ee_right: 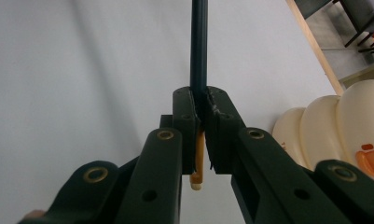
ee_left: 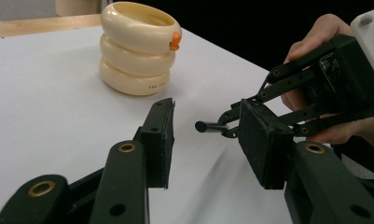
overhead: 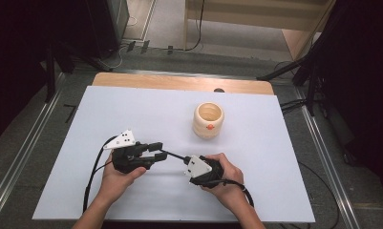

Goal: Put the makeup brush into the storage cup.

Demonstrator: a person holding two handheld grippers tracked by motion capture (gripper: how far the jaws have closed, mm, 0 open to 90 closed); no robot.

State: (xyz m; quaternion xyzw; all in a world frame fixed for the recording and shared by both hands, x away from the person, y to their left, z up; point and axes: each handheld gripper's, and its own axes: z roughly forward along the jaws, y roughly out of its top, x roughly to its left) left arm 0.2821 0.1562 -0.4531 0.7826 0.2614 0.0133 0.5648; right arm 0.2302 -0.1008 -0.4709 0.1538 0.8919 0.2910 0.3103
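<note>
The right gripper (ee_right: 199, 114) is clenched on a thin dark rod with a pale wooden end, perhaps a pencil or brush (ee_right: 199, 51), holding it just above the white tabletop (overhead: 146, 114) near its front edge, the long axis running straight out past the jaw tips toward the person's left. The left gripper (ee_left: 208, 135) stands released, its jaws spread wide, and the rod's dark tip (ee_left: 208, 126) points into that gap but looks not yet between the pads, so a handover would likely need the left closing along that axis. A cream ringed pot (overhead: 208, 120) with an orange spot stands well apart, toward the back edge, nearer the right hand (overhead: 227, 179).
</note>
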